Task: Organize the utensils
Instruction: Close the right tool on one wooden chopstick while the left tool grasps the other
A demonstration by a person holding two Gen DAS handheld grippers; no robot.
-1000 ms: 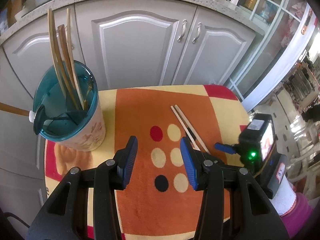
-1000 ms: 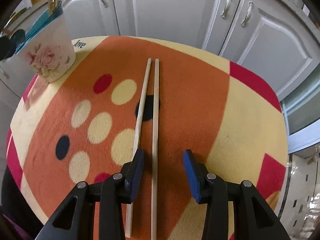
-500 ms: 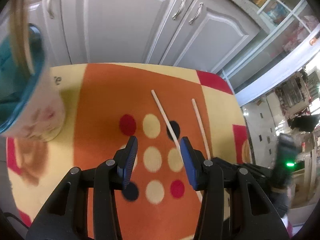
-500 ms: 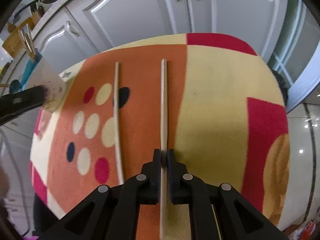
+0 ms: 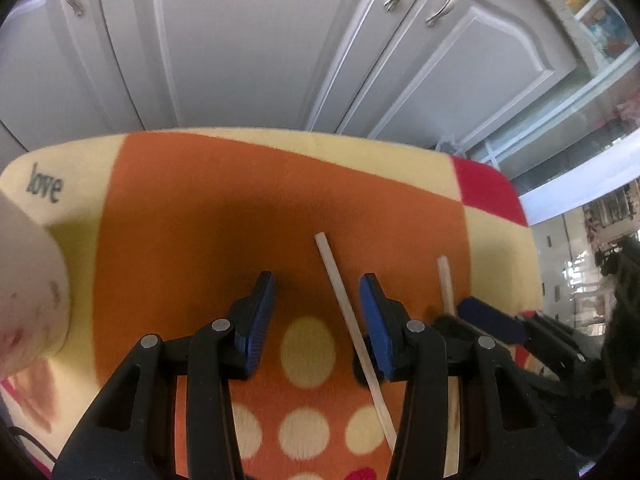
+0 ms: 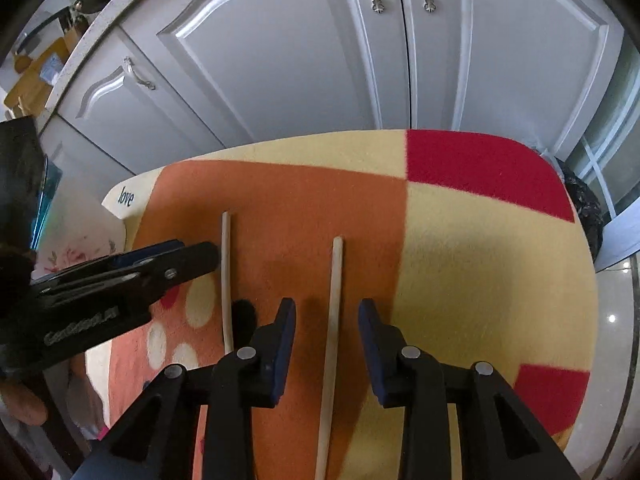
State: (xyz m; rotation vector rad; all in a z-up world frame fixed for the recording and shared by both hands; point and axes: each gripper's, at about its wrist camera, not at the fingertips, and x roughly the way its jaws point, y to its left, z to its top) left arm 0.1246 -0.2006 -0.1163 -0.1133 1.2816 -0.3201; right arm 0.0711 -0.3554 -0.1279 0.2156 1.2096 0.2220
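Left wrist view, item one: left gripper (image 5: 316,300), jaws spread and closing, with the left chopstick (image 5: 352,332) lying between them but close against the right-hand pad, not yet pinched. Item two, right wrist view: right gripper (image 6: 326,324), jaws parted and opening, straddling the right chopstick (image 6: 332,328), which lies flat on the mat with clear gaps on both sides; nothing gripped. Location of both: on the orange panel of the patterned mat (image 6: 480,264), side by side but apart, the right one near the orange-yellow border. Orientation: each runs lengthwise away from its holder toward the grey cabinet doors (image 6: 320,60), far ends pointing at the cabinets, near ends passing under the gripper bodies; in the left view the left stick slants, its far end leaning left. Floral utensil cup (image 5: 28,280) stands at the mat's left edge, only its wall showing. Hazards, as judged: the left stick sits off-centre, so closing jaws may shove or roll it sideways before they seize it, or clip only one edge. A thin stick flat on soft pile gives little to grip; pads may close above it or press into the fabric. Both tools work near each other and could knock together. A stick pinched near one end may droop on lifting.
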